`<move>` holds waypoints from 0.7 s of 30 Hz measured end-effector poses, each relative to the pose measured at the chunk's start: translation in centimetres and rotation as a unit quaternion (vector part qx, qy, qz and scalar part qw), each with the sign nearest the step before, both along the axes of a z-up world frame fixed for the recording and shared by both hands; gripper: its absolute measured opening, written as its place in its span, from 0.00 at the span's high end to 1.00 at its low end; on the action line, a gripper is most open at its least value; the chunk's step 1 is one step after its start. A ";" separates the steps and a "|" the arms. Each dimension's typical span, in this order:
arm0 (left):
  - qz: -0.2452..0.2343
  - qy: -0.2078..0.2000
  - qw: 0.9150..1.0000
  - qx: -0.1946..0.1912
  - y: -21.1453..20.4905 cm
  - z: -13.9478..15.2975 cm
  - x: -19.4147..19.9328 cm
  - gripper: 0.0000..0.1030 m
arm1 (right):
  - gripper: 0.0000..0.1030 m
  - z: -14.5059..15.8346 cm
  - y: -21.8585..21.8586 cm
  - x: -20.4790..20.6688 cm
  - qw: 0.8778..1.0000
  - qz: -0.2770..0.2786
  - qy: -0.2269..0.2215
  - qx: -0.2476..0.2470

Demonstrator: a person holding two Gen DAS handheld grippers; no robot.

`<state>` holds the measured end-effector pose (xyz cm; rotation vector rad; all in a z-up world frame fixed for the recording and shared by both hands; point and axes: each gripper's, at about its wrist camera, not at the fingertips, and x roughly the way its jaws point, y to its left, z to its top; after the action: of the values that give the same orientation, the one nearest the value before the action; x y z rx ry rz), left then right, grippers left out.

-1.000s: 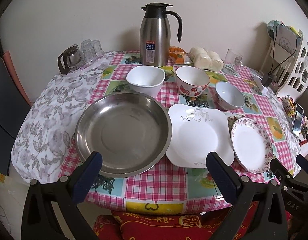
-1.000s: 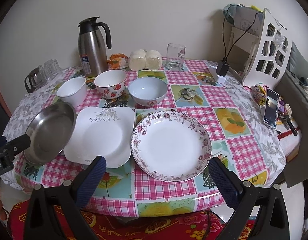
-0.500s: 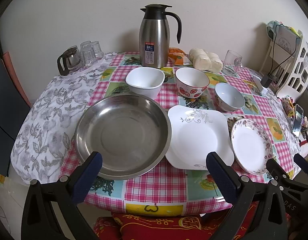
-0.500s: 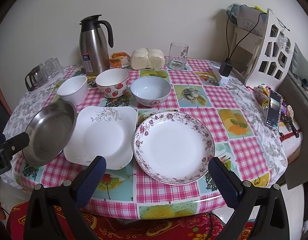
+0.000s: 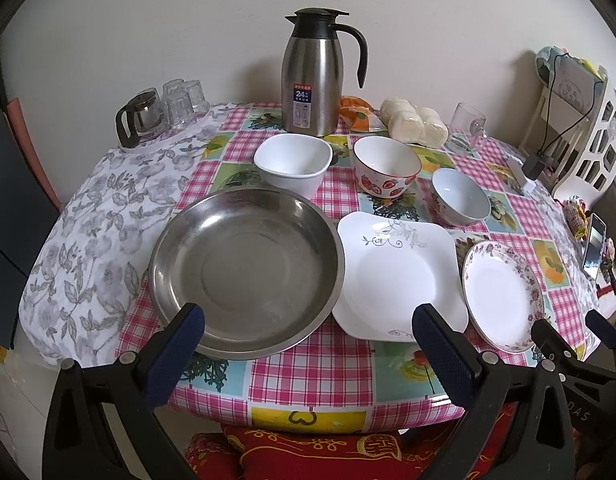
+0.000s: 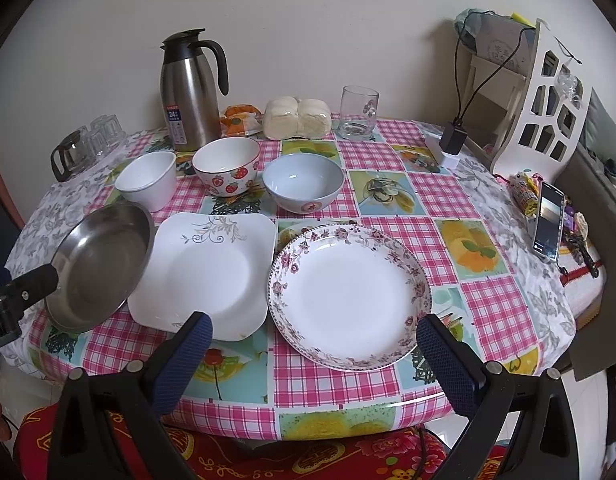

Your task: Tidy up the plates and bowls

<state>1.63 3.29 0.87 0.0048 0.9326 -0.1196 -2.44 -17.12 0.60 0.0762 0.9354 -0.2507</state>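
Note:
A steel round plate (image 5: pixel 245 276) (image 6: pixel 101 266), a white square plate (image 5: pixel 396 276) (image 6: pixel 209 276) and a floral-rimmed round plate (image 5: pixel 502 294) (image 6: pixel 348 296) lie in a row near the table's front edge. Behind them stand a white square bowl (image 5: pixel 293 164) (image 6: pixel 147 178), a strawberry bowl (image 5: pixel 386 168) (image 6: pixel 227 170) and a pale blue bowl (image 5: pixel 462 202) (image 6: pixel 303 186). My left gripper (image 5: pixel 308 348) is open and empty in front of the steel plate. My right gripper (image 6: pixel 314 354) is open and empty in front of the floral plate.
A steel thermos jug (image 5: pixel 314 76) (image 6: pixel 191 94), wrapped buns (image 6: pixel 297 118), a glass mug (image 6: pixel 358 112), a small glass teapot and cups (image 5: pixel 159 114) stand at the back. A white rack (image 6: pixel 548 100) and a phone (image 6: pixel 548 220) are on the right. A red cushion (image 6: pixel 267 456) lies below the table edge.
Both grippers have risen or drawn back slightly, so the table sits a little lower and farther in each view. Nothing on the table has moved.

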 end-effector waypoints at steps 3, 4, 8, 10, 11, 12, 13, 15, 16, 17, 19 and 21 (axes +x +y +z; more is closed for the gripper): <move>0.001 0.001 1.000 -0.004 0.2 0.0 0.1 0.00 | 0.00 0.0 0.1 0.2 1.000 0.001 0.002 -0.001; 0.002 0.003 1.000 -0.005 0.2 0.0 0.1 0.00 | 0.00 -0.1 0.2 0.3 1.000 0.002 0.002 -0.002; 0.005 0.006 1.000 -0.007 0.4 -0.1 0.4 0.00 | 0.00 -0.1 0.4 0.7 1.000 0.005 0.004 -0.005; 0.008 0.007 1.000 -0.008 0.5 -0.2 0.6 0.00 | 0.00 -0.1 0.4 0.8 1.000 0.006 0.004 -0.007; 0.010 0.007 1.000 -0.008 0.6 -0.2 0.6 0.00 | 0.00 -0.2 0.5 0.9 1.000 0.006 0.004 -0.008; 0.011 0.007 1.000 -0.008 0.6 -0.2 0.7 0.00 | 0.00 -0.2 0.5 1.0 1.000 0.007 0.005 -0.009; 0.011 0.008 1.000 -0.009 0.7 -0.2 0.8 0.00 | 0.00 -0.2 0.6 1.1 1.000 0.008 0.005 -0.009; 0.013 0.011 1.000 -0.011 0.7 -0.3 0.9 0.00 | 0.00 -0.3 0.7 1.3 1.000 0.010 0.007 -0.010; 0.013 0.013 1.000 -0.011 0.8 -0.4 1.1 0.00 | 0.00 -0.3 0.7 1.4 1.000 0.011 0.007 -0.011; 0.015 0.014 1.000 -0.011 0.8 -0.5 1.2 0.00 | 0.00 -0.3 0.8 1.5 1.000 0.012 0.008 -0.012; 0.017 0.016 1.000 -0.013 0.9 -0.5 1.4 0.00 | 0.00 -0.3 0.9 1.7 1.000 0.014 0.009 -0.014; 0.018 0.018 1.000 -0.015 0.9 -0.7 1.6 0.00 | 0.00 -0.3 1.0 2.0 1.000 0.016 0.009 -0.015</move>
<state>3.23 4.21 0.19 -0.0421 0.9665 -0.1006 -0.47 -16.08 0.26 0.0312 0.9496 -0.2366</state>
